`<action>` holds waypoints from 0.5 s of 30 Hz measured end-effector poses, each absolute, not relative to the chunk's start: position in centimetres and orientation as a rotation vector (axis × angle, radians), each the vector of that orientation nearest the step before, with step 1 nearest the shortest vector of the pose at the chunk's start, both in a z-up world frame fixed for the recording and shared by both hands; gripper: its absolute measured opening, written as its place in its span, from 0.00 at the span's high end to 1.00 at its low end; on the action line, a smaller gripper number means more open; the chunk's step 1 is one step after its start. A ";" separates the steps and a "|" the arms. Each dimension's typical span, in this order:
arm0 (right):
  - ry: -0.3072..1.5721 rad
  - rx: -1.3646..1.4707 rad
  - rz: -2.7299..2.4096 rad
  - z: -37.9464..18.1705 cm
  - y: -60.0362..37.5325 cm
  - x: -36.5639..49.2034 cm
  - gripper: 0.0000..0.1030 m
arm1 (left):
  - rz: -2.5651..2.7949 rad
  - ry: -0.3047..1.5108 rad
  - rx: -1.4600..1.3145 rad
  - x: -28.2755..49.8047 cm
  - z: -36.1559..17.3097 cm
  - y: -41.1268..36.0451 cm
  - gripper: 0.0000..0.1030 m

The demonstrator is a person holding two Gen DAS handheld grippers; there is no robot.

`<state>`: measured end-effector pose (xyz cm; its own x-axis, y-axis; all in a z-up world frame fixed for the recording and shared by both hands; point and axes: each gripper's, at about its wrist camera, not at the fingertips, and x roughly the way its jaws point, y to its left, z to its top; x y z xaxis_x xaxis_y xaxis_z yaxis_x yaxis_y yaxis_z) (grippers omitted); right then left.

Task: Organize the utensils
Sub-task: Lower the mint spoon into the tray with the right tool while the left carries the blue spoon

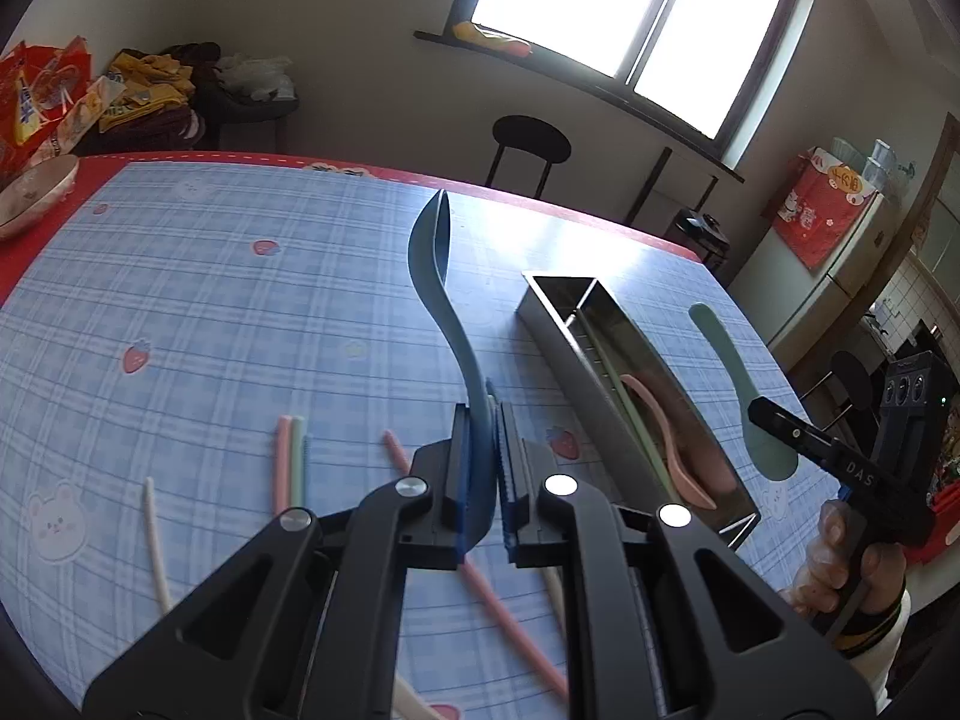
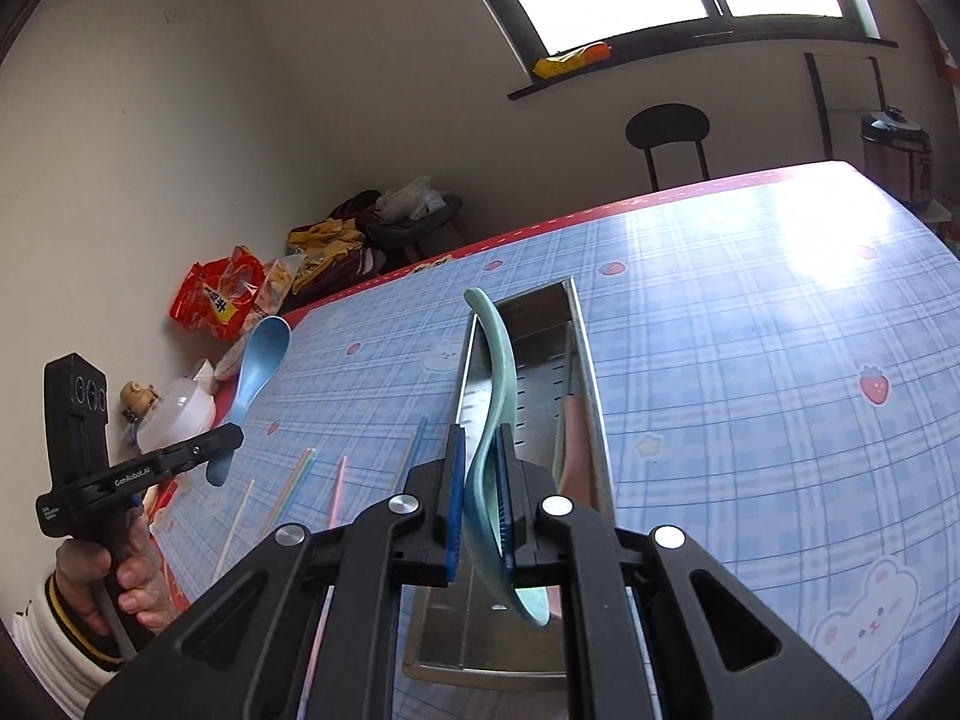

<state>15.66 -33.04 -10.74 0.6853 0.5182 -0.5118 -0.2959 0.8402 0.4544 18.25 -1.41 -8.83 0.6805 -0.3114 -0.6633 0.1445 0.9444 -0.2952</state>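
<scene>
- The desk [image 1: 210,300] wears a blue plaid cloth with strawberries and bunnies, edged in red.
- A long steel tray [image 1: 606,384] lies on it, holding a pink spoon [image 1: 660,420].
- The left claw [image 1: 483,456] is clamped on a blue spoon [image 1: 435,264] by the handle, bowl raised above the cloth, left of the tray.
- The right claw [image 2: 480,498] is clamped on a mint-green spoon [image 2: 498,348], held over the tray.
- Pink, green and white straws [image 1: 291,456] lie loose on the cloth, left of the tray.
</scene>
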 end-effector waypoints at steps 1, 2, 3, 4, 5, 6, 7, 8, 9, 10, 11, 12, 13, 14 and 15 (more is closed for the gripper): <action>0.677 0.358 0.459 -10.9 -33.4 15.7 0.90 | -0.272 0.789 -0.221 18.9 -8.9 -2.8 0.88; 0.681 0.365 0.454 -11.1 -33.6 15.9 0.90 | -0.287 0.795 -0.216 19.6 -8.9 -4.1 0.88; 0.689 0.369 0.450 -11.3 -33.7 16.1 0.90 | -0.301 0.802 -0.213 20.3 -9.0 -5.4 0.88; 0.698 0.372 0.446 -11.6 -33.7 16.3 0.90 | -0.313 0.810 -0.212 20.9 -9.1 -6.6 0.88; 0.707 0.371 0.444 -11.9 -33.6 16.4 0.90 | -0.325 0.819 -0.216 21.6 -9.2 -7.7 0.88; 0.716 0.365 0.442 -12.1 -33.3 16.5 0.90 | -0.332 0.829 -0.221 22.2 -9.4 -8.6 0.88; 0.721 0.358 0.437 -12.3 -32.9 16.6 0.90 | -0.337 0.838 -0.226 22.7 -9.6 -9.5 0.88; 0.727 0.351 0.435 -12.5 -32.7 16.7 0.90 | -0.342 0.847 -0.228 23.2 -9.9 -10.3 0.88; 0.733 0.347 0.434 -12.7 -32.5 16.7 0.90 | -0.344 0.855 -0.232 23.6 -10.2 -10.9 0.88; 0.736 0.346 0.433 -12.9 -32.4 16.7 0.90 | -0.348 0.863 -0.237 24.0 -10.5 -11.4 0.88; 0.738 0.346 0.434 -13.0 -32.2 16.8 0.90 | -0.349 0.872 -0.242 24.4 -10.9 -11.9 0.88; 0.738 0.344 0.433 -13.1 -32.0 16.9 0.90 | -0.350 0.880 -0.247 24.8 -11.2 -12.3 0.88; 0.738 0.339 0.429 -13.2 -32.0 16.9 0.90 | -0.353 0.889 -0.254 25.1 -11.5 -12.6 0.88; 0.740 0.336 0.426 -13.2 -31.8 17.0 0.90 | -0.353 0.898 -0.255 25.4 -11.9 -13.0 0.88; 0.743 0.337 0.425 -13.4 -31.9 17.0 0.90 | -0.348 0.907 -0.253 25.7 -12.2 -13.3 0.88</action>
<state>17.03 -31.89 -13.36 0.6587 0.4839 -0.5761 -0.2510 0.8632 0.4381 25.73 -13.28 -12.21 0.5668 -0.3975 -0.7216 0.1867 0.9151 -0.3574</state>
